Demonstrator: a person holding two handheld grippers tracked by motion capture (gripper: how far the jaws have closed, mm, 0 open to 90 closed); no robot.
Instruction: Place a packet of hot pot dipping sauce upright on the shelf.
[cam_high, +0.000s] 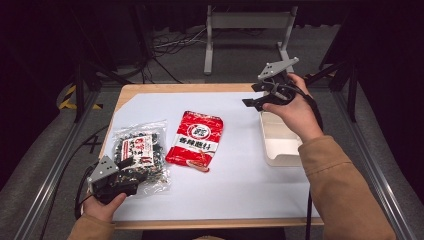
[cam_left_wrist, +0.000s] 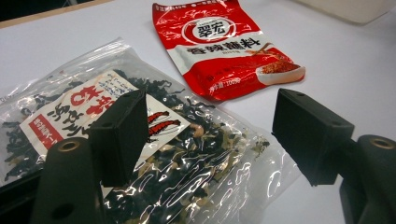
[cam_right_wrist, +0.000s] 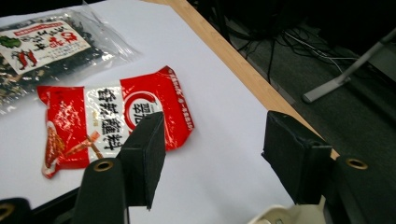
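Item: clear bag of dried goods (cam_left_wrist: 154, 154), near-left on the table (cam_high: 240, 170); our left gripper (cam_left_wrist: 210, 135) hangs over it, jaws spread, nothing clasped. Red sachet (cam_right_wrist: 107, 121) beside it; our right gripper (cam_right_wrist: 215, 158), jaws apart, empty, above the white tray (cam_high: 277, 142).

— Nearest the lens? 
— Right gripper (cam_right_wrist: 212, 161), jaws spread wide, nothing between the pads, only white table cover (cam_right_wrist: 224, 154) behind the gap.

— Beyond the left jaw? 
— Red seasoning packet (cam_right_wrist: 93, 123), lying flat on the cover, white label band with dark characters, partly hidden by that jaw.

— Farther back? 
— Clear bag of dark dried bits (cam_right_wrist: 51, 51) at top left, white and red label on it, just apart from the red packet.

— To the right? 
— Wooden table edge (cam_right_wrist: 243, 70) running diagonally, then dark floor with cables (cam_right_wrist: 289, 44) and a grey stand leg (cam_right_wrist: 345, 74).

— Bottom edge? 
— Pale rim of a tray (cam_right_wrist: 280, 215) under the right jaw.
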